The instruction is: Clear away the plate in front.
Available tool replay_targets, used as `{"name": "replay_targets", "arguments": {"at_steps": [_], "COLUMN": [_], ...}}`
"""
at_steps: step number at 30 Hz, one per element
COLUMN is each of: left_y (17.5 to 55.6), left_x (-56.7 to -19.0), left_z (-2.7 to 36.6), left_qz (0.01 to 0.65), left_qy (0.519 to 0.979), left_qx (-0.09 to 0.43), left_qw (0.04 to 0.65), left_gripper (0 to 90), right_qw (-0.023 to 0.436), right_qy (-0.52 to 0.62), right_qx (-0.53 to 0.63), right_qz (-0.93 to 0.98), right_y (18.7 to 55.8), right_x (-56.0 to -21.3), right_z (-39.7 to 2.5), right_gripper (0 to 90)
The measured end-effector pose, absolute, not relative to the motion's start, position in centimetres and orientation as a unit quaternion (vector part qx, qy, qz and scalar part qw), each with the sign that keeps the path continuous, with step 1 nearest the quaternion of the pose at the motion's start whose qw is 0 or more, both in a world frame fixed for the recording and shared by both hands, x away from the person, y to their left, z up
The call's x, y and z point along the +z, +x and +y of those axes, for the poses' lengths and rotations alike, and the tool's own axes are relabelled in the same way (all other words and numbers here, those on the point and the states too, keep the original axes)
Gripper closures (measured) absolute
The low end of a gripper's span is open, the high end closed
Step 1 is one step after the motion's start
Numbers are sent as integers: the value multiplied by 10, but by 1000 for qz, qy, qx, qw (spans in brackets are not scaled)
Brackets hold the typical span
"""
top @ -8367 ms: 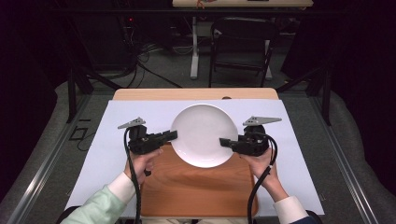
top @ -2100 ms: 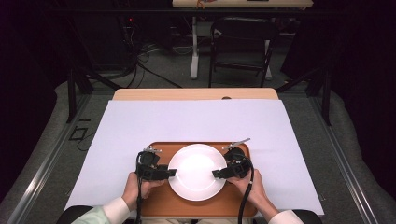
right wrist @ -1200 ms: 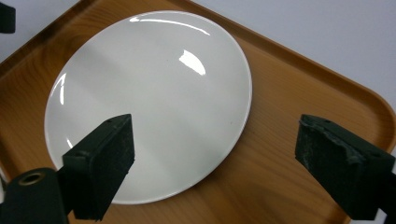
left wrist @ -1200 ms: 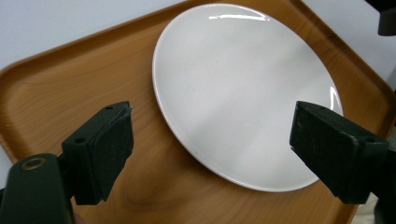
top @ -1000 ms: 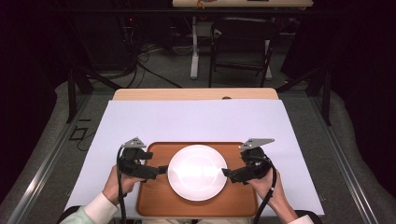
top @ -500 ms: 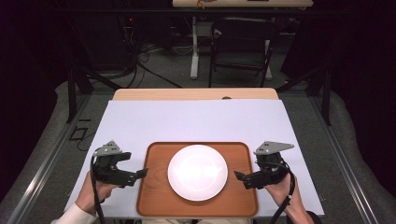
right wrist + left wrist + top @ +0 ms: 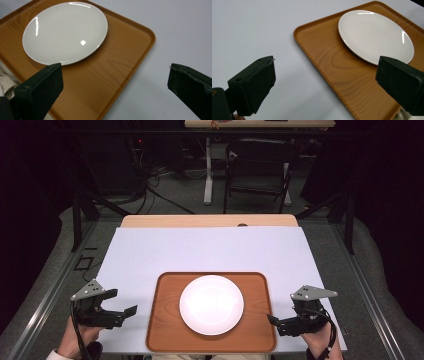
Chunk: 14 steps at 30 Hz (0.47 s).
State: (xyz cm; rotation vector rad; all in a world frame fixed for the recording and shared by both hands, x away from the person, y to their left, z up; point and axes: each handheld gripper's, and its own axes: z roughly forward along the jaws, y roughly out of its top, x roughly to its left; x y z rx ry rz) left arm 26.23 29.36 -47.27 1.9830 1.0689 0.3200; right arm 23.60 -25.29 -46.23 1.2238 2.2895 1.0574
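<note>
Both pairs of jaws stand wide open with nothing between them: the left gripper (image 7: 131, 311) hovers over the pale desk cover just off the left edge of the wooden tray (image 7: 165, 320), and the right gripper (image 7: 271, 320) hangs near the tray's right edge, each pointing inward. In the left gripper view the jaws frame the tray's (image 7: 332, 65) near corner and the white plate (image 7: 374, 35) beyond it; the right gripper view shows much the same, mirrored, with the plate (image 7: 65, 31) lying flat on the tray (image 7: 112, 67). The plate (image 7: 211, 304) sits roughly centred on the tray, apart from its raised rim all round. From where I stand this looks like the end of a placing step, with the plate set down and both hands clear of it. A next move, I'd judge, would be either resting the grippers or closing in on the tray's short sides to lift it level. Room is generous: the white desk (image 7: 210, 250) lies bare beyond the tray, though the tray's near edge sits close to the desk's front edge.
</note>
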Motion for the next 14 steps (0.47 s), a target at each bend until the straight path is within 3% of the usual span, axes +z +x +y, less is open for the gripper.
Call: {"name": "replay_targets", "arguments": {"at_steps": [14], "left_y": [261], "left_x": [-480], "left_z": [291], "left_qz": [417], "left_qy": [801], "left_qx": [148], "left_qw": [404], "left_gripper": [30], "right_qw": [181], "right_qy": [461], "right_qx": [359], "right_qz": [791], "right_y": [223], "right_x": [-475], "right_z": [-269], "right_gripper": [0]}}
